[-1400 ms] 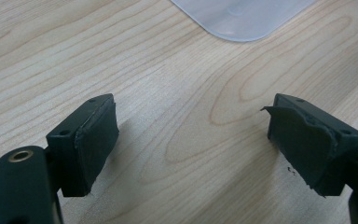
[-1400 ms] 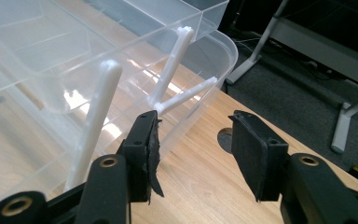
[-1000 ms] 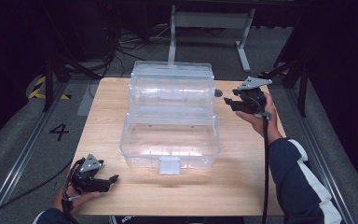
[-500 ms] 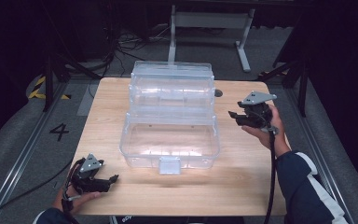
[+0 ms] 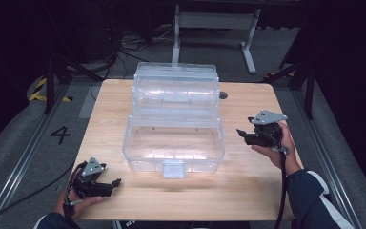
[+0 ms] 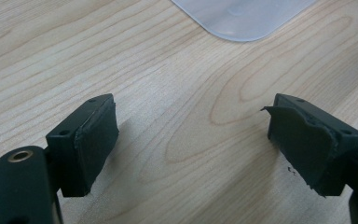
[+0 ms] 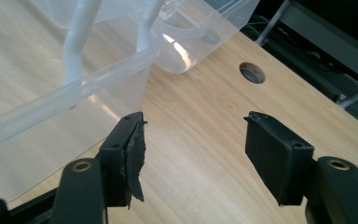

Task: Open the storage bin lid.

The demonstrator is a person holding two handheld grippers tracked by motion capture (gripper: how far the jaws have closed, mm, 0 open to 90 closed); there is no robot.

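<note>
A clear plastic box [image 5: 174,143], lid swung up, sits mid-table on pale, grained wood [image 5: 248,191]. The right gripper [image 5: 242,134], its matte black jaws just opening and pinching nothing, hovers just beside the box's right wall. The left gripper [image 5: 116,183] rests spread at the near-left corner.

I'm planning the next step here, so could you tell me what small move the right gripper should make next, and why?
Probably ease the right gripper in toward the near right corner of the clear box. Its jaws have just been opening, nothing is between them, and they face the box's rim across a strip of bare table. The left gripper rests open near the front edge.
</note>
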